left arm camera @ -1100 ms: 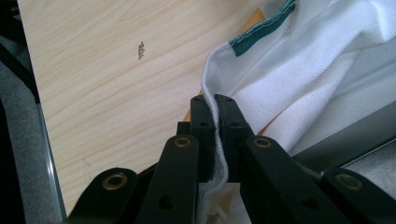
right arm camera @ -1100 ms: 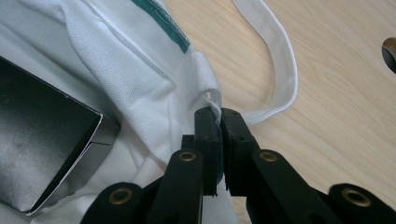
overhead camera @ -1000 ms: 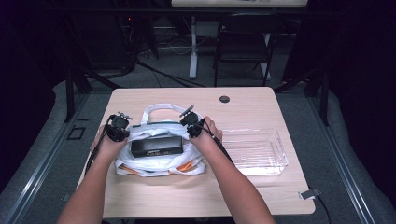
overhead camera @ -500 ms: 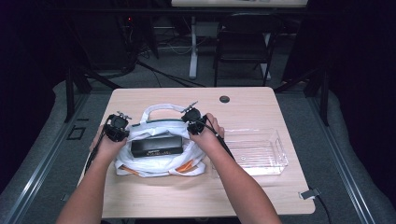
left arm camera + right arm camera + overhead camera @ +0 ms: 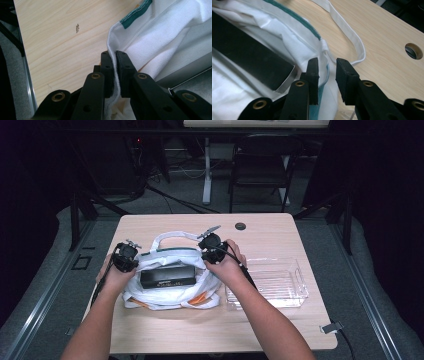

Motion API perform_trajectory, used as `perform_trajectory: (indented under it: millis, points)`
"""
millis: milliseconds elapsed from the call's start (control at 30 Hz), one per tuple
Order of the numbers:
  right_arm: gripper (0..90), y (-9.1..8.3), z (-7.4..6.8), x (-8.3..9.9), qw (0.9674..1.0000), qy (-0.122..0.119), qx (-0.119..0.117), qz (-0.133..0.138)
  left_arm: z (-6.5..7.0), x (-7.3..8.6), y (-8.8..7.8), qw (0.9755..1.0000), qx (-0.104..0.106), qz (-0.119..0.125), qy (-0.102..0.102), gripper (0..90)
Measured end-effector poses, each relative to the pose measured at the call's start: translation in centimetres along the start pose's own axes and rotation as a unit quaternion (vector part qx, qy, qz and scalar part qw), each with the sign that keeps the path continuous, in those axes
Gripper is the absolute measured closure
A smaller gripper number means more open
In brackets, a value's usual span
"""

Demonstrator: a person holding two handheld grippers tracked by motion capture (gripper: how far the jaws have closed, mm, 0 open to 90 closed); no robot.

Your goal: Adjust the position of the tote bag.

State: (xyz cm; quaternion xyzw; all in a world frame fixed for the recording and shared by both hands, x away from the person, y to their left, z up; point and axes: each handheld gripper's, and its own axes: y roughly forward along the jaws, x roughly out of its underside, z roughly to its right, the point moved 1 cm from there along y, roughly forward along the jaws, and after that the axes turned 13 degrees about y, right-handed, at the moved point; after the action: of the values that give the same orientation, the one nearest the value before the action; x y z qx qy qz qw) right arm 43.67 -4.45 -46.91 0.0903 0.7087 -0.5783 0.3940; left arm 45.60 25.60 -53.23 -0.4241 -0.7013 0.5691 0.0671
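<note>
White bag (image 5: pixel 170 280) sits centre-left of the high view on the bench (image 5: pixel 280 320), black box (image 5: pixel 167 276) inside its open mouth. Left gripper view: left hand-held gripper (image 5: pixel 113 53) clenched on the bag's rim hem, green trim (image 5: pixel 136 13) upper right. Right gripper view: right hand-held gripper (image 5: pixel 327 62) parted, jaws astride the rim edge, white strap (image 5: pixel 347 30) looping beyond. High view adds clear tray (image 5: pixel 267 282) right of the bag, dark room, chair (image 5: pixel 260 165) behind.
</note>
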Motion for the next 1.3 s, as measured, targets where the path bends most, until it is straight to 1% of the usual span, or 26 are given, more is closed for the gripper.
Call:
perform_trajectory:
  millis: [200,333,433,533,600,633,667,767,867,933,967,1100,1133,1200,1233,1267,1300]
  points:
    - [71.7,-1.6,-0.7,0.8,0.9998,-0.018,-0.008,0.000,0.1,0.0,0.0,1.0000,-0.001,-0.002,-0.001,85.1]
    - [73.2,-2.6,-0.9,1.5,0.9996,-0.020,-0.017,0.003,0.1,0.0,-0.1,1.0000,-0.003,-0.001,0.000,85.0]
    - [73.1,-3.3,-1.0,2.2,0.9995,-0.026,-0.019,-0.002,0.1,0.0,-0.2,1.0000,-0.004,0.000,0.000,84.6]
    - [71.1,-4.0,-0.8,2.8,0.9993,-0.015,-0.033,-0.008,0.1,0.0,-0.2,1.0000,-0.004,0.000,-0.001,84.3]
    - [70.0,-4.3,-0.6,3.4,0.9993,-0.011,-0.036,-0.006,0.1,0.0,-0.2,1.0000,-0.003,0.000,-0.001,84.1]
    - [69.7,-4.6,-0.4,3.6,0.9993,-0.014,-0.033,-0.008,0.1,0.0,-0.3,1.0000,-0.003,0.001,-0.001,84.0]
    - [69.3,-4.8,-0.2,3.9,0.9994,-0.010,-0.033,-0.005,0.1,0.0,-0.3,1.0000,-0.003,0.000,-0.001,83.8]
    - [68.4,-5.4,0.5,4.7,0.9988,0.010,-0.049,-0.003,0.2,0.0,-0.3,1.0000,-0.004,0.001,-0.002,83.4]
    - [68.1,-6.0,1.2,5.5,0.9974,0.029,-0.066,0.002,0.2,0.0,-0.4,1.0000,-0.003,-0.002,-0.001,81.8]
    - [67.0,-6.5,1.5,6.3,0.9964,0.040,-0.073,0.013,0.2,0.0,-0.5,1.0000,-0.002,0.001,-0.002,80.7]
    - [66.8,-6.7,1.6,6.6,0.9961,0.041,-0.077,0.014,0.2,0.0,-0.5,1.0000,-0.002,0.000,-0.002,80.3]
    - [64.7,-7.5,1.8,7.6,0.9959,0.041,-0.074,0.032,0.1,0.1,-0.6,1.0000,-0.002,-0.001,-0.003,77.6]
    - [63.5,-7.7,1.8,7.8,0.9960,0.041,-0.074,0.031,0.1,0.1,-0.6,1.0000,-0.001,-0.001,-0.003,76.7]
    - [63.1,-8.0,1.8,8.1,0.9967,0.035,-0.065,0.035,0.1,0.1,-0.8,1.0000,-0.001,-0.001,-0.002,74.3]
    - [63.2,-8.2,1.8,8.2,0.9968,0.029,-0.064,0.036,0.0,0.2,-0.9,1.0000,-0.003,0.001,-0.002,72.9]
    - [63.2,-8.2,1.8,8.2,0.9968,0.029,-0.064,0.036,0.0,0.2,-0.9,1.0000,-0.003,0.001,-0.002,69.8]
    - [63.9,-8.4,1.8,8.3,0.9966,0.027,-0.071,0.033,0.0,0.2,-1.0,1.0000,-0.002,0.002,-0.003,69.8]
